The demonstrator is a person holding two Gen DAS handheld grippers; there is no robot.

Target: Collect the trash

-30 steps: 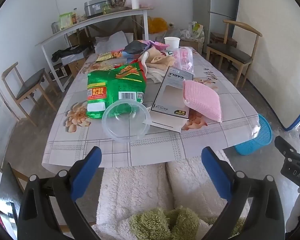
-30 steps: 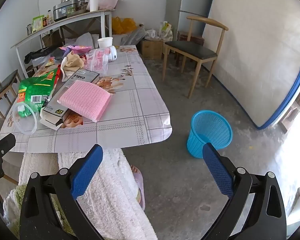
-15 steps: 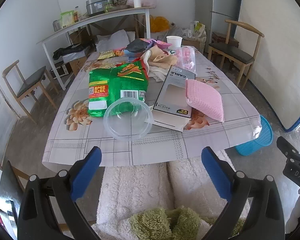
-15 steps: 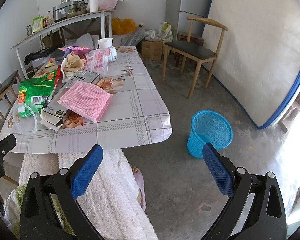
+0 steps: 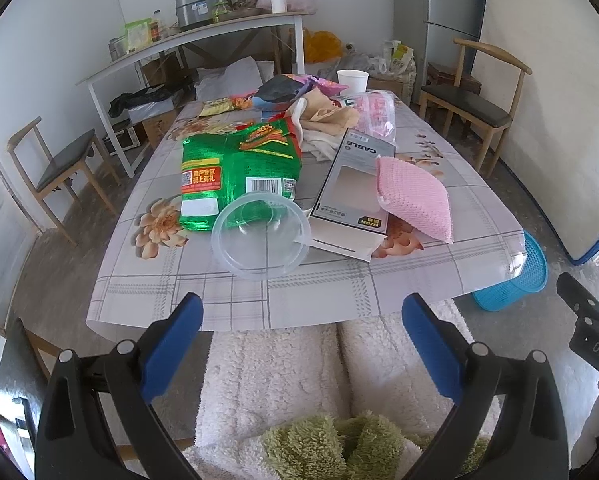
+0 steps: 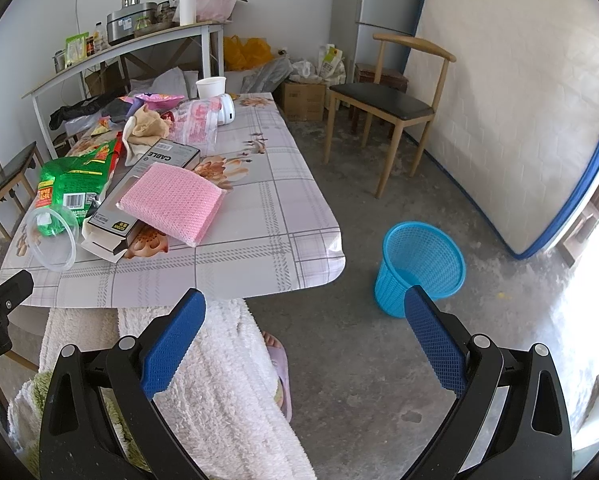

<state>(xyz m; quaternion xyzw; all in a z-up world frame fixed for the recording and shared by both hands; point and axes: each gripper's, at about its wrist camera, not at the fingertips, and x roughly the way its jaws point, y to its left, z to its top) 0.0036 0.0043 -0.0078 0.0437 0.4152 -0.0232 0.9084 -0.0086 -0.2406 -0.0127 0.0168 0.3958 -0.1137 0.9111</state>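
My left wrist camera looked straight up the table [image 5: 267,304] from just off its near edge. My right one sat alongside, angled toward the blue basket [image 6: 421,266]. Both views shared the tabletop and the basket.

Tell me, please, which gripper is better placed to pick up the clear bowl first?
Left, probably. The left gripper points straight at the clear bowl, jaws open and empty. The right gripper faces the blue bin, with the bowl far off to its side.

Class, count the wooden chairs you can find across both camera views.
3: one chair right of the table, by the wall; one chair on its left; a third chair's dark back at the near-left corner. Others may be hidden.
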